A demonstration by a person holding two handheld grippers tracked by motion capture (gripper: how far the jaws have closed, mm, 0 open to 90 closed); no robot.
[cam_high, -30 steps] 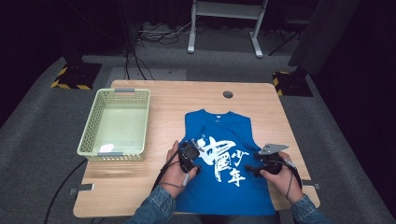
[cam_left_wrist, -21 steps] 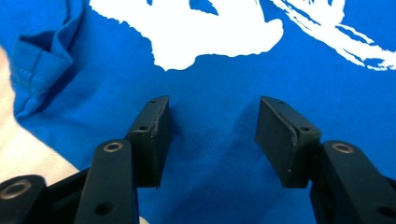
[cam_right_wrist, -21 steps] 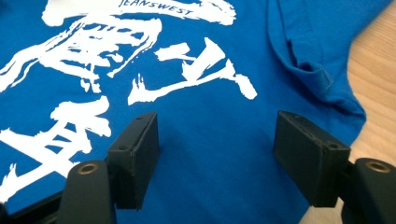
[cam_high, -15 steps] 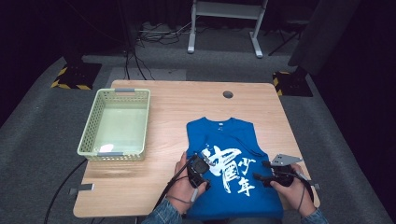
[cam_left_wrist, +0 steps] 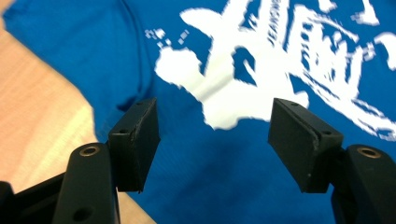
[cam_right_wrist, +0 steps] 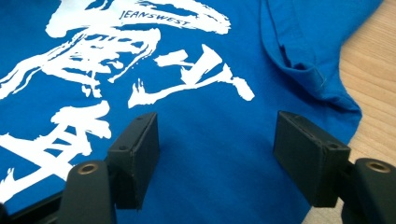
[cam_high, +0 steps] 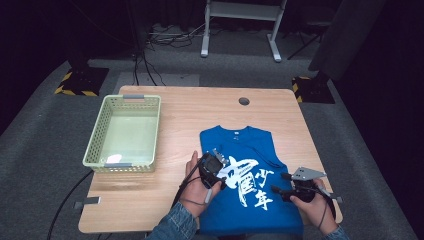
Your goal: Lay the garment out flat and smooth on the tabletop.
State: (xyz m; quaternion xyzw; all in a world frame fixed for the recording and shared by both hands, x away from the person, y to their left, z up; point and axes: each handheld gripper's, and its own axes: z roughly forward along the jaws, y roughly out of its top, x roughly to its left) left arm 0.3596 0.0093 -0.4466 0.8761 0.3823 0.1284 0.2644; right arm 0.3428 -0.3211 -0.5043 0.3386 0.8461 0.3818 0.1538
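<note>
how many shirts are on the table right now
1. A blue shirt with white lettering lies spread flat on the table, at its near right side, right of the green basket. Any layers beneath it would be hidden.

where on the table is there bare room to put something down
Bare wood runs along the far edge of the table, between the green basket and the blue shirt, and in front of the basket at the near left. The near right is crowded: shirt, left gripper and right gripper.
</note>
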